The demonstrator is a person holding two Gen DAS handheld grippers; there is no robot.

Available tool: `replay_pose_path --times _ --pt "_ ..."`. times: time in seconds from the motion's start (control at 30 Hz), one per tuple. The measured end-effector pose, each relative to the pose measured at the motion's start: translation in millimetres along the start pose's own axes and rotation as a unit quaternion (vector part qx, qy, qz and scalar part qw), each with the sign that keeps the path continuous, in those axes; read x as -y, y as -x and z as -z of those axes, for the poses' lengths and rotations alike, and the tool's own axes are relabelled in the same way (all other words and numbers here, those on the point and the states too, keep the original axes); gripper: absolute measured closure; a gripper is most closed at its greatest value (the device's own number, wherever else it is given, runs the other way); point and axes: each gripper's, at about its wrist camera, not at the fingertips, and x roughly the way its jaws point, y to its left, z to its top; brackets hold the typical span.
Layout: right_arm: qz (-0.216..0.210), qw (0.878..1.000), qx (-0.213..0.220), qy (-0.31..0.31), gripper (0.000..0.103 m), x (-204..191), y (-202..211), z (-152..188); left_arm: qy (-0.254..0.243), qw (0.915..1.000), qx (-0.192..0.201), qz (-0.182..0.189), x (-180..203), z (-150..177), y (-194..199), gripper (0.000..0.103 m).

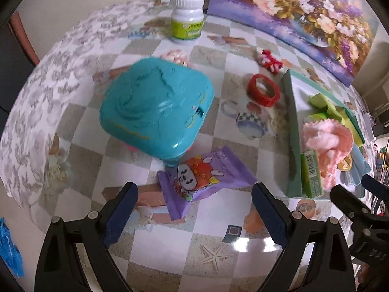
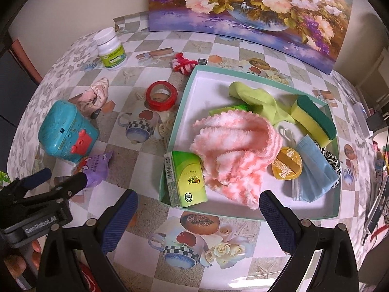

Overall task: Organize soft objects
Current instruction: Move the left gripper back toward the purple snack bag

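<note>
My left gripper (image 1: pixel 194 209) is open and empty, just in front of a purple wet-wipes pack (image 1: pixel 204 180) on the table; that pack also shows in the right wrist view (image 2: pixel 97 168). My right gripper (image 2: pixel 198 213) is open and empty at the near edge of a teal-rimmed box (image 2: pixel 177 104). In the box lie a pink fluffy cloth (image 2: pixel 233 150), a green tissue pack (image 2: pixel 187 177), a green cloth (image 2: pixel 257 99), a yellow-green sponge (image 2: pixel 313 119), a blue face mask (image 2: pixel 313 168) and a yellow round packet (image 2: pixel 287 163). A pink scrunchie (image 2: pixel 96 95) and a red-white knit piece (image 2: pixel 182 64) lie outside it.
A teal plastic case (image 1: pixel 155 107) stands behind the wipes pack. A red tape roll (image 1: pixel 262 90) and a white pill bottle (image 1: pixel 187 17) stand farther back. A flower painting (image 2: pixel 250 7) leans on the wall. The table's left edge drops off close by.
</note>
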Motion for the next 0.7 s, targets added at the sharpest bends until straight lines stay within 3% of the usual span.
replay_pose_path --times 0.37,0.7 --pt "-0.003 1.0 0.003 0.002 0.002 0 2 -1 -0.001 0.9994 -0.035 -0.002 0 -5 -22 0.008" --pt "-0.004 1.0 0.006 -0.002 0.001 2 5 -2 -0.015 0.9965 -0.064 0.052 14 -2 -29 0.008"
